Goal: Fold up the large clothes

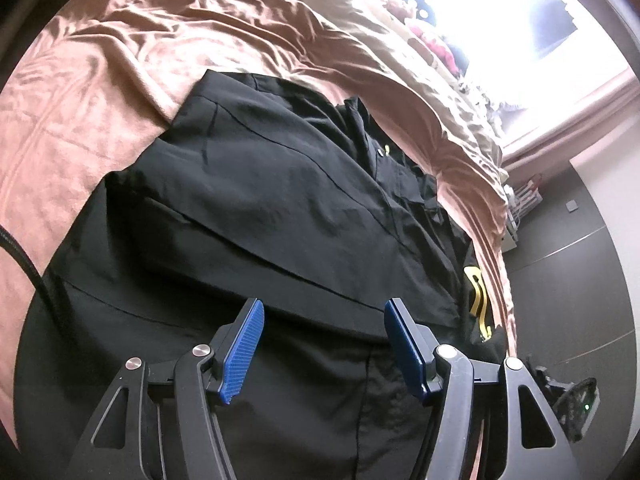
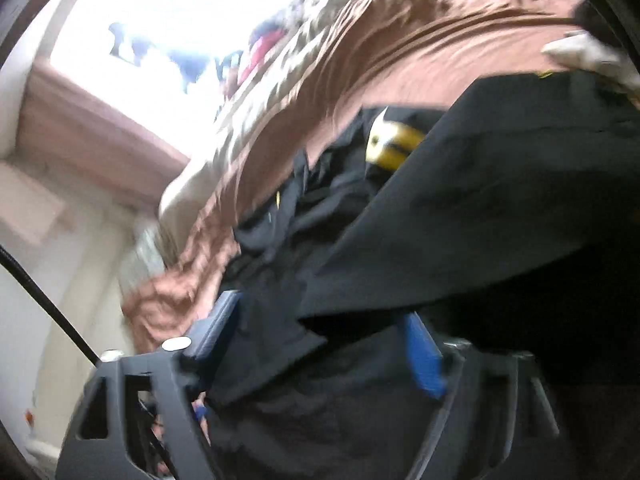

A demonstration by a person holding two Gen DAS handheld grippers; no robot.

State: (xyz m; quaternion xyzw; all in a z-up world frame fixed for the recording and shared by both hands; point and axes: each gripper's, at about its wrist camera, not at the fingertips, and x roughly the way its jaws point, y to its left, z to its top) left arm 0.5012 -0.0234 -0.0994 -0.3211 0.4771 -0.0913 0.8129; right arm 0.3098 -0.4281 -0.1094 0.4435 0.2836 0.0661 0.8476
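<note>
We see the left gripper (image 1: 324,346) angled down over the black fabric garment (image 1: 256,208) lying on the rumpled brown bedspread (image 1: 120,68) — jaws apart, empty. The right gripper (image 2: 324,344) tilts less steeply — jaws apart, dark cloth loose between them

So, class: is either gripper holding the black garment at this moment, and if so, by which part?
Neither holds it. The left gripper and right gripper are both open, fingers apart over the black garment.

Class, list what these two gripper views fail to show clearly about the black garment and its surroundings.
- Garment type: left view, near end cut off by the frame.
- Yellow print: left view, partly under a fold.
- Right gripper contact with cloth: right view, motion blur.
- Items by the window: left view, glare.
</note>
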